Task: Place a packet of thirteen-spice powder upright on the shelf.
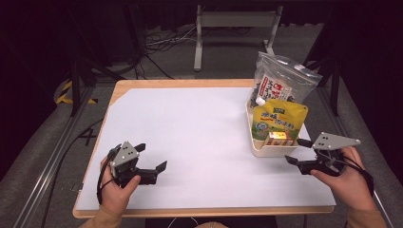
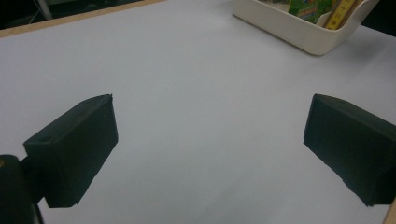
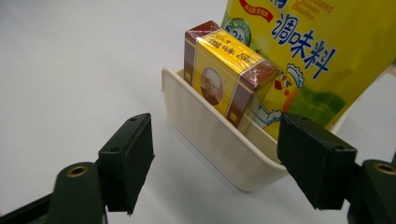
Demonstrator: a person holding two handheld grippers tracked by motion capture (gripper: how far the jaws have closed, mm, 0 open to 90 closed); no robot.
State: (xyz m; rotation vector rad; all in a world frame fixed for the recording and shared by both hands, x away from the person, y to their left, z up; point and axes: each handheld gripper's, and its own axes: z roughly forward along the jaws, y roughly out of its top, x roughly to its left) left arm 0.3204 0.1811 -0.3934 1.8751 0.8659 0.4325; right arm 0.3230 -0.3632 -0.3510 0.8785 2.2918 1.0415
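Note:
A cream bin stands at the table's right side, holding a clear zip bag, a yellow seasoning pouch and a small brown-and-yellow box. My right gripper hovers just off the bin's near right corner, open, nothing between its jaws. In the right gripper view the box leans upright against the pouch inside the bin wall, just beyond the gripper. My left gripper rests low at the front left, open and empty, over bare sheet.
A white sheet covers the wooden table. Dark floor, cables and a metal stand lie beyond the far edge. The bin's corner shows at the top right of the left gripper view.

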